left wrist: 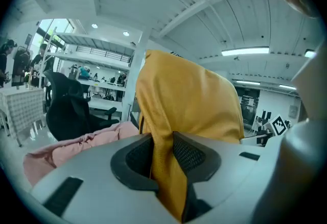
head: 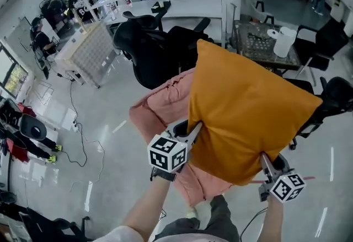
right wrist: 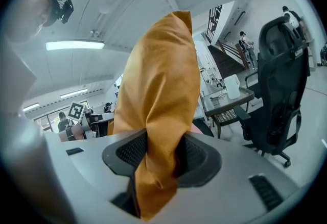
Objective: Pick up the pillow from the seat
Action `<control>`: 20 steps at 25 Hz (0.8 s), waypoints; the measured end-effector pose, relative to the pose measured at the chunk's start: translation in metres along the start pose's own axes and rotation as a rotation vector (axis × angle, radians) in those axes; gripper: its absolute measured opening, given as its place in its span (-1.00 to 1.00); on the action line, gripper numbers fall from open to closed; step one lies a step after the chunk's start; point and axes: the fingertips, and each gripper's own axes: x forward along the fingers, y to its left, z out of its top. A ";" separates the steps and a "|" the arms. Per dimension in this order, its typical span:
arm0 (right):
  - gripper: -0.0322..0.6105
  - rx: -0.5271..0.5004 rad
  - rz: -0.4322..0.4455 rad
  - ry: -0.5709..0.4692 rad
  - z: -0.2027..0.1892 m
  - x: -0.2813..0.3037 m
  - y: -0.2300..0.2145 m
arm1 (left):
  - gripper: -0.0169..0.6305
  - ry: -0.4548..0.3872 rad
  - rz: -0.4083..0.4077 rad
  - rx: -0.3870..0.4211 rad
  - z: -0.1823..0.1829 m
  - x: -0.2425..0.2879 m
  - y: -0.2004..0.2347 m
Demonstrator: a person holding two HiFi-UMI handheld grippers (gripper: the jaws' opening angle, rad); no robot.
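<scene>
The mustard-yellow fabric pillow (head: 248, 108) is up in the air, held at its two near corners and standing upward from the grippers. In the head view it covers much of the crumpled pink fabric seat (head: 162, 106) beneath and behind it.

The left gripper (head: 194, 129) has the pillow's near left corner. In the left gripper view its black ribbed fingers (left wrist: 191, 154) are clamped on a bunched fold of the pillow (left wrist: 189, 95), and the cloth runs down through the narrow gap between them (a tail of it hangs out below the left gripper (left wrist: 162, 147)). The pink seat (left wrist: 76, 144) shows low at the left of that view, apart from the pillow.

The right gripper (head: 266, 159) has the near right corner. In the right gripper view the fingers (right wrist: 130, 151) of the right gripper (right wrist: 161, 149) are closed on a thicker twist of the yellow cloth, and the pillow (right wrist: 158, 75) rises steeply above them against the ceiling.

Beyond the seat stand black mesh-backed office chairs (head: 149, 48); another black office chair (right wrist: 278, 90) shows at the right of the right gripper view. A dark metal worktop (head: 256, 48) carries a white paper roll (head: 284, 41). The pale grey floor (head: 99, 141) lies around the seat.
</scene>
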 end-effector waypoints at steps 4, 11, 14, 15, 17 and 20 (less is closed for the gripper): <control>-0.34 -0.040 0.019 -0.055 0.043 -0.016 0.031 | -0.60 -0.061 0.003 0.022 0.048 -0.028 -0.013; -0.33 -0.116 0.040 -0.137 0.100 -0.040 0.075 | -0.60 -0.171 0.008 0.046 0.109 -0.070 -0.030; -0.33 -0.130 0.051 -0.162 0.122 -0.059 0.092 | -0.60 -0.194 0.011 0.052 0.131 -0.089 -0.044; -0.33 -0.135 0.054 -0.168 0.129 -0.065 0.098 | -0.60 -0.201 0.011 0.053 0.139 -0.097 -0.050; -0.33 -0.152 0.058 -0.180 0.141 -0.076 0.109 | -0.60 -0.219 0.012 0.056 0.152 -0.109 -0.058; -0.33 -0.184 0.056 -0.197 0.153 -0.084 0.122 | -0.60 -0.246 0.012 0.059 0.163 -0.120 -0.062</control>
